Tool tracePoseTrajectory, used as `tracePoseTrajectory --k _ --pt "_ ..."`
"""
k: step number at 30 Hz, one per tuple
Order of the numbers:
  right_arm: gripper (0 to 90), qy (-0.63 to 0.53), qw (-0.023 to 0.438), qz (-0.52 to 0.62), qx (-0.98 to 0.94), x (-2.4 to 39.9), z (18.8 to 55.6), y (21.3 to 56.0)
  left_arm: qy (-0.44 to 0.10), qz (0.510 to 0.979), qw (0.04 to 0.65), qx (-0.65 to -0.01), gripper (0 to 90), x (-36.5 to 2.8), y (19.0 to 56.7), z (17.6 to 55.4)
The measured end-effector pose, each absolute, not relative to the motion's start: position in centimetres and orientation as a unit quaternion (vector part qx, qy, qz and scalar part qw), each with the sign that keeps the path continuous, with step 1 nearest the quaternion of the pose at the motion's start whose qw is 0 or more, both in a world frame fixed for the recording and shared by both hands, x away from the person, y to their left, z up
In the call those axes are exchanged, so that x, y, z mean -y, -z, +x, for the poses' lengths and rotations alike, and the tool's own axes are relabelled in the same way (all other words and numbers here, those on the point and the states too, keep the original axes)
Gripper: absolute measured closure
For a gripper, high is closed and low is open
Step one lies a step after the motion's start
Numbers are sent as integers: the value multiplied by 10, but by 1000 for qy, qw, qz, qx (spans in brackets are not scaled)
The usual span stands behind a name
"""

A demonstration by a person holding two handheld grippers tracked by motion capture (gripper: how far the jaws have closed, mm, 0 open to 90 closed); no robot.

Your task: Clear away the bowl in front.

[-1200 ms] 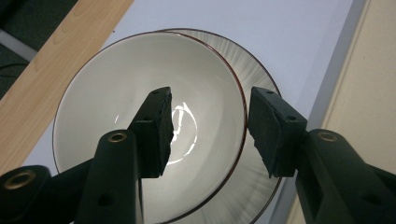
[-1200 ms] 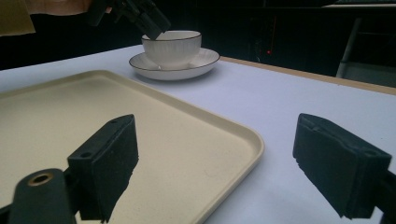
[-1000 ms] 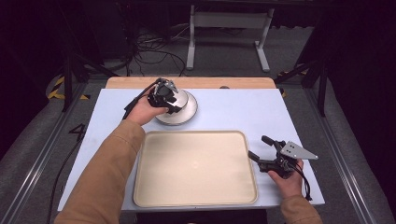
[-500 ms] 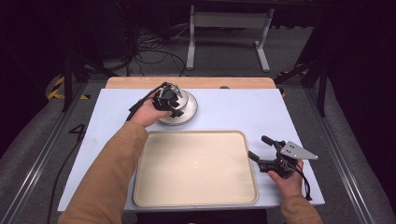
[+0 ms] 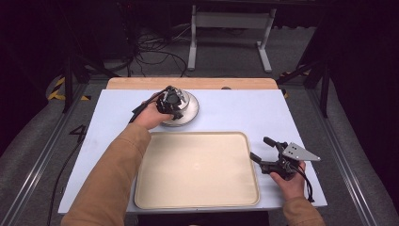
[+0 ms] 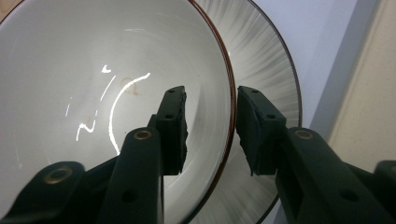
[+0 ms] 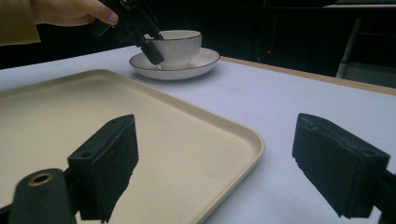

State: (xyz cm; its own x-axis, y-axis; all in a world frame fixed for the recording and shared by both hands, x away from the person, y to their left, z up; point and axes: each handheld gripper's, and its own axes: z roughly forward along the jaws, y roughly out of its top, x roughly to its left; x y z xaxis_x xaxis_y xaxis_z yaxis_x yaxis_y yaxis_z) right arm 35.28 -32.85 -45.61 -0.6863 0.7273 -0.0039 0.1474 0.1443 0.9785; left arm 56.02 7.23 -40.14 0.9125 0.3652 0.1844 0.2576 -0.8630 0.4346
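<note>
A white cup (image 7: 177,46) with a thin brown rim stands on a matching saucer (image 5: 187,114) at the back of the table. My left gripper (image 5: 171,101) reaches down over it. In the left gripper view one jaw is inside the cup (image 6: 93,84) and the other is outside over the saucer (image 6: 266,60). The left gripper (image 6: 210,100) is open, with the rim in the gap and touching neither pad. My right gripper (image 5: 259,148) rests open on the table beside the tray's right edge, holding nothing.
A large beige tray (image 5: 197,169) lies at the front middle of the pale blue table (image 5: 244,108), bare inside. A wooden strip (image 5: 188,83) runs along the table's far edge. Cables and metal stand legs are on the floor beyond.
My left gripper has dropped slightly over the cup, bringing its jaws down on either side of the rim. The right gripper has stayed where it was.
</note>
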Motion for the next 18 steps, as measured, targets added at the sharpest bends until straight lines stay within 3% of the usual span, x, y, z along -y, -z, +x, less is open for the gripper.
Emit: tracePoseTrajectory --k 7,18 --pt "152 -578 251 307 -713 329 353 456 -132 961 194 -147 810 -70 401 558" --pt "152 -578 250 306 -714 329 353 456 -141 963 189 -128 836 -68 401 558"
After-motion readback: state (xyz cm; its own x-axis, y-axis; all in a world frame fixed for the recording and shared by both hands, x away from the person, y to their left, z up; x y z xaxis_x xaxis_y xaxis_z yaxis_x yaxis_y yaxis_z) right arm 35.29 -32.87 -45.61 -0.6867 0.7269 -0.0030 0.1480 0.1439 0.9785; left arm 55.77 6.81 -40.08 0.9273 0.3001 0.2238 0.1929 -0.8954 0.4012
